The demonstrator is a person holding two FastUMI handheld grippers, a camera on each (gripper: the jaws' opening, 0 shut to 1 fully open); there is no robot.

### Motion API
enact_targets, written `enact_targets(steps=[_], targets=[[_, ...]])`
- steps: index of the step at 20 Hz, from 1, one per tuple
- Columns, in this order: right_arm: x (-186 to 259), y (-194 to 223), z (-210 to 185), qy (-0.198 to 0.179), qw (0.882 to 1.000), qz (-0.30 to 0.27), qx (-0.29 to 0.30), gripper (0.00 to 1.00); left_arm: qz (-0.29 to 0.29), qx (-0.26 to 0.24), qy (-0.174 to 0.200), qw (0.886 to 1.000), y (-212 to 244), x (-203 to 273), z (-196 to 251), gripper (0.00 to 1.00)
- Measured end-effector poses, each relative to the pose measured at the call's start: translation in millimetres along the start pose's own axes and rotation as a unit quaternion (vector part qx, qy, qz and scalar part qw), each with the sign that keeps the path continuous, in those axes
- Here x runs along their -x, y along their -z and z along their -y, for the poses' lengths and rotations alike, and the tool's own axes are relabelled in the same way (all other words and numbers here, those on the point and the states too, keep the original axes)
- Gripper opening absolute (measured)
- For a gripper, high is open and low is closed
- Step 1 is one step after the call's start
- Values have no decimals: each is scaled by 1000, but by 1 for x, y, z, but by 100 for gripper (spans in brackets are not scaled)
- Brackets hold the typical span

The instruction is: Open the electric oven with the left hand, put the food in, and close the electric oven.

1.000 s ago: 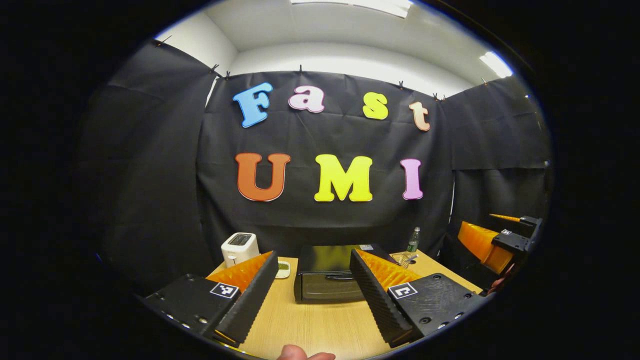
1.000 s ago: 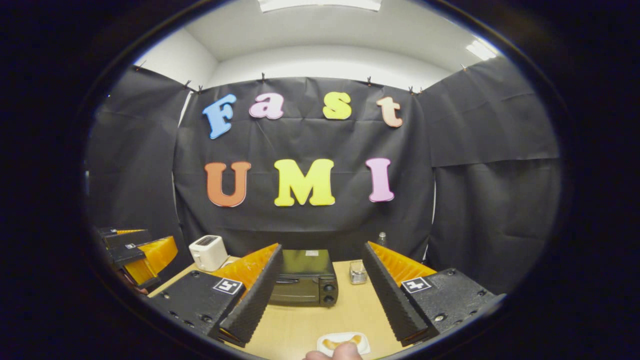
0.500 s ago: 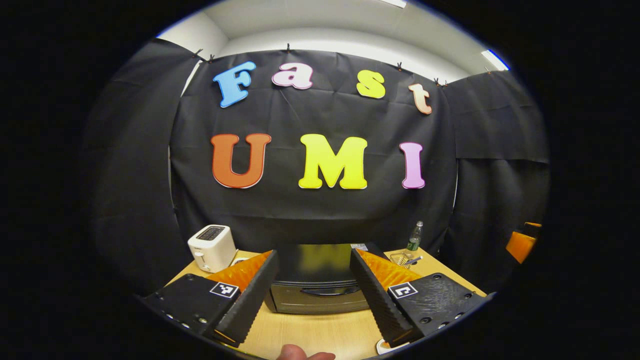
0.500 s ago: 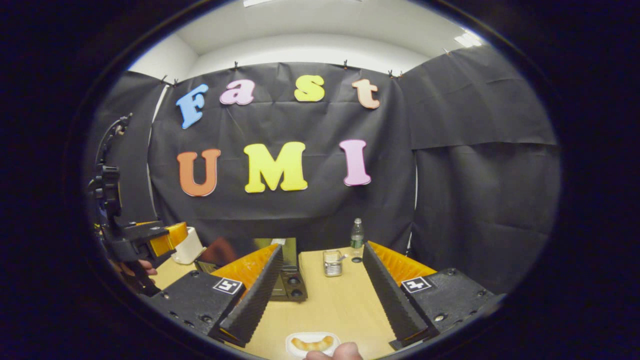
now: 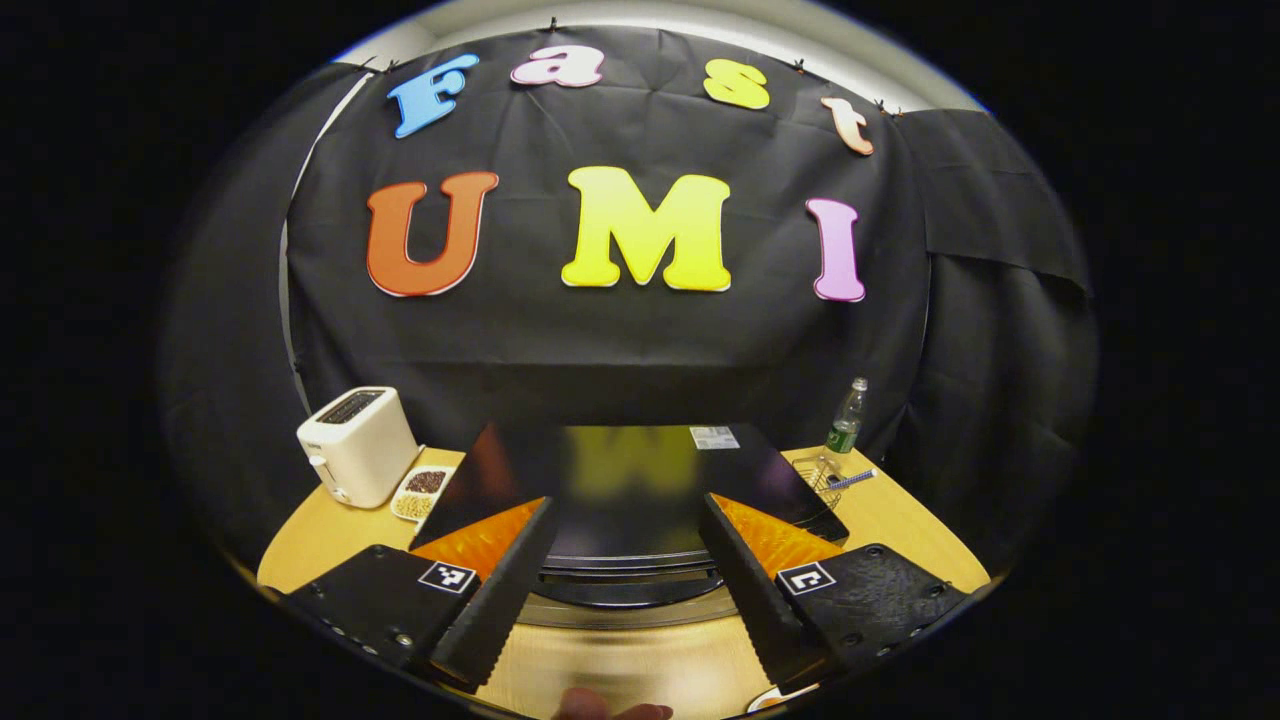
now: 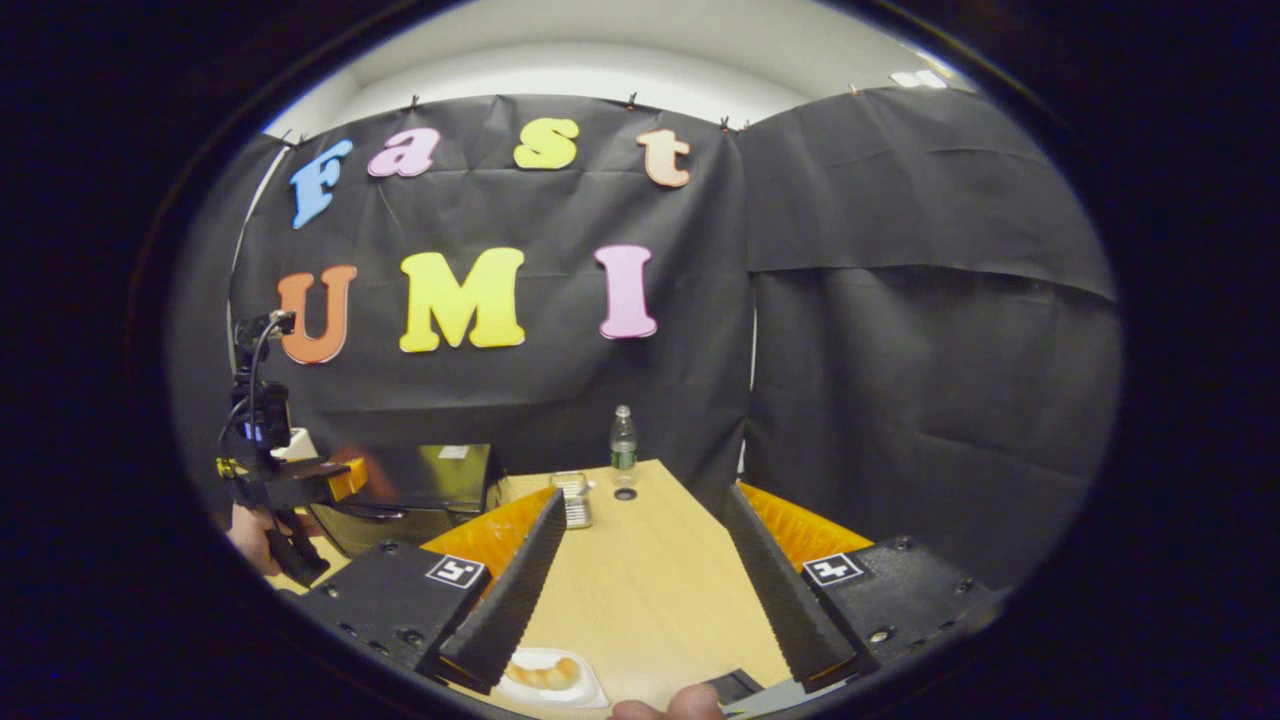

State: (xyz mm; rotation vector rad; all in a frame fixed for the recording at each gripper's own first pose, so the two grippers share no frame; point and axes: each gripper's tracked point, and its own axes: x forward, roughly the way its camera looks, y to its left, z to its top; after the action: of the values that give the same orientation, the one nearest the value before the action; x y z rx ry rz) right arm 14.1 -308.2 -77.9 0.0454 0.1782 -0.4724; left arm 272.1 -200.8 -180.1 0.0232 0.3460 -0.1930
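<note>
Oven, a black boxy electric one [image 5: 640, 490], sits close ahead at 12 o'clock in the left gripper view, between the spread fingers of the released left gripper [image 5: 625, 590]. Its curved dark door handle [image 5: 630, 592], blurred, looks the place to hook; the door should feel stiff and hinged.

In the right gripper view the right gripper [image 6: 640, 590] is released too; the pale bread-like food on a white dish [image 6: 545, 678] lies at 7 o'clock on the wooden worktop [image 6: 650, 570], probably light and soft, partly hidden by a finger.
</note>
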Motion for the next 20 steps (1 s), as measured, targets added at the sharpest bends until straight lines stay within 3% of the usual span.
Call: enact_targets(steps=[6,10,20], targets=[[9,18,17,35,999,-26,4,100,-42,-22,0,999,34,-15,-2,94],[12,20,11,29,999,-29,3,100,-49,-44,-6,998,41,-14,-3,96],[33,18,5,16,1000,-21,7,99,-75,-33,-9,997,50,2,-9,98]])
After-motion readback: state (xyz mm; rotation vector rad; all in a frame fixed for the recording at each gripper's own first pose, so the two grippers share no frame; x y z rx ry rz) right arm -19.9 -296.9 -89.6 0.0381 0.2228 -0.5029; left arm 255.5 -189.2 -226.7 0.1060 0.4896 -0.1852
